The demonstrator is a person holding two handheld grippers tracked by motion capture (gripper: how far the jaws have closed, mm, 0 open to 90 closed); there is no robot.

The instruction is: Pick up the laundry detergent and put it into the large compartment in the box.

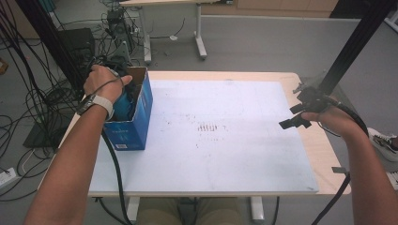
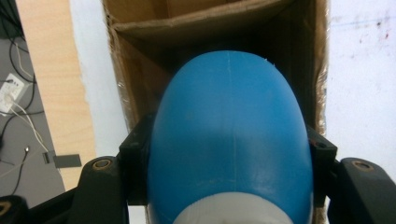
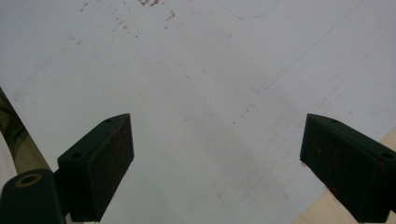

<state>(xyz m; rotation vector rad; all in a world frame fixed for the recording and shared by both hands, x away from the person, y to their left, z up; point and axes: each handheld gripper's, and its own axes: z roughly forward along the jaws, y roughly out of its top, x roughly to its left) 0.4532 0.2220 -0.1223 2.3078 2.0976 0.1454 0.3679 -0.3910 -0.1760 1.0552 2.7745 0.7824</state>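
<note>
At the left of the high view, the left hand (image 1: 101,80) is seen lowered over the open top of a blue cardboard box (image 1: 141,110), which stands at the left edge of the counter (image 1: 225,159). The left gripper (image 1: 123,96) is largely hidden there by the hand and the box wall. In the left gripper view, its jaws are closed against the two sides of a blue rounded object with a white band at its lower end (image 2: 231,140), possibly a bottle held bottom-first; its exact kind cannot be told. The object is held over the brown inside of the box, whose inner flap crosses the top of that frame.

The middle of the counter is covered by a white board marked with small reddish-brown specks (image 1: 211,127).

At the right edge of the high view, the right gripper (image 1: 295,116) is held in the right hand (image 1: 331,119) above the counter's right side, well apart from the box. In the right gripper view, its jaws are spread wide, with nothing between them but the white board below.
</note>
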